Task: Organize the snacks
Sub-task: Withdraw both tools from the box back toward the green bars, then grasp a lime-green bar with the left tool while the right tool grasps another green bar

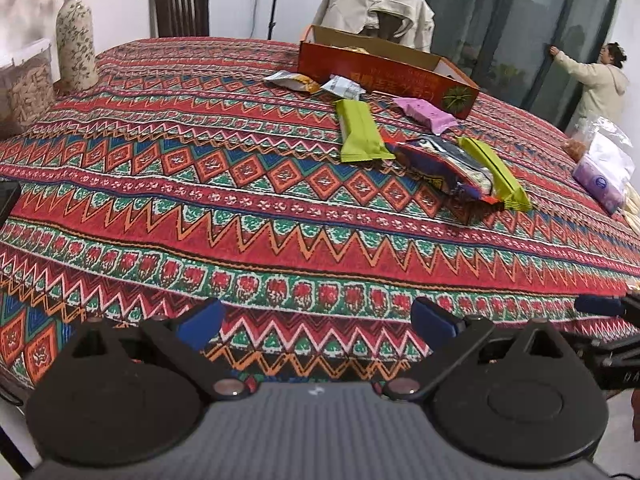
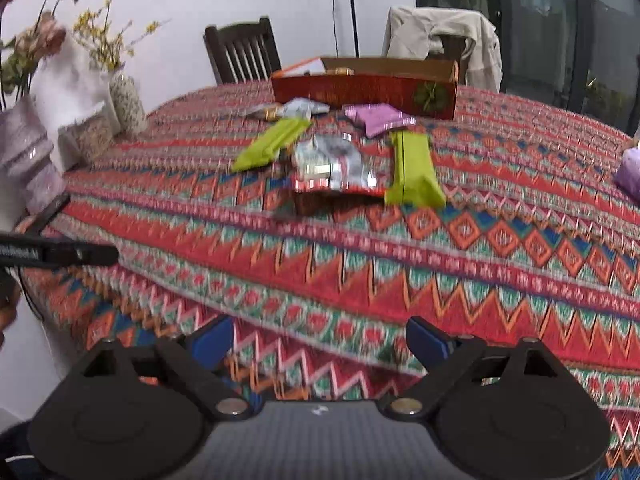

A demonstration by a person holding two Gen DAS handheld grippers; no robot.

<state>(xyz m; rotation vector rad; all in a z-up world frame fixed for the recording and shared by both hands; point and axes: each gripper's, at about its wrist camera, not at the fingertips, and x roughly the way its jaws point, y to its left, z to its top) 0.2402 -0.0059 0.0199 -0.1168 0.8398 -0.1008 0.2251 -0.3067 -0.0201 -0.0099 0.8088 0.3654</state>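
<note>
Snack packets lie scattered on a desk (image 1: pixel 200 208) covered by a red, green and blue zigzag cloth, seen from two hand-held grippers poised over its near edge. In the left wrist view, the left gripper (image 1: pixel 318 320) fills the bottom of the frame, its blue-tipped jaws spread wide with only cloth between them. In the right wrist view, the right gripper (image 2: pixel 320 338) sits likewise at the bottom, jaws released and gripping nothing.

Right of centre in the left view, two lime-green packets (image 1: pixel 360 132) (image 1: pixel 496 176) flank a glossy red and dark snack bag (image 1: pixel 440 168), which overlaps the right-hand green one. Above them lies a purple packet (image 1: pixel 424 114), with two small pale packets (image 1: pixel 312 84) to its left, just in front of an open red cardboard box (image 1: pixel 384 76) at the upper centre. The box stands on the far part of the desk, well apart from both grippers.

A floral vase (image 1: pixel 76 44) with yellow blossoms stands at the upper left, beside a clear container (image 1: pixel 28 84). Clear plastic bags (image 1: pixel 604 160) rest at the right edge. Behind the desk are a dark wooden chair (image 1: pixel 180 0) and a second chair draped with a beige jacket (image 1: pixel 376 12). A person in a pale hooded coat (image 1: pixel 600 84) stands at the glass door in the upper right.
</note>
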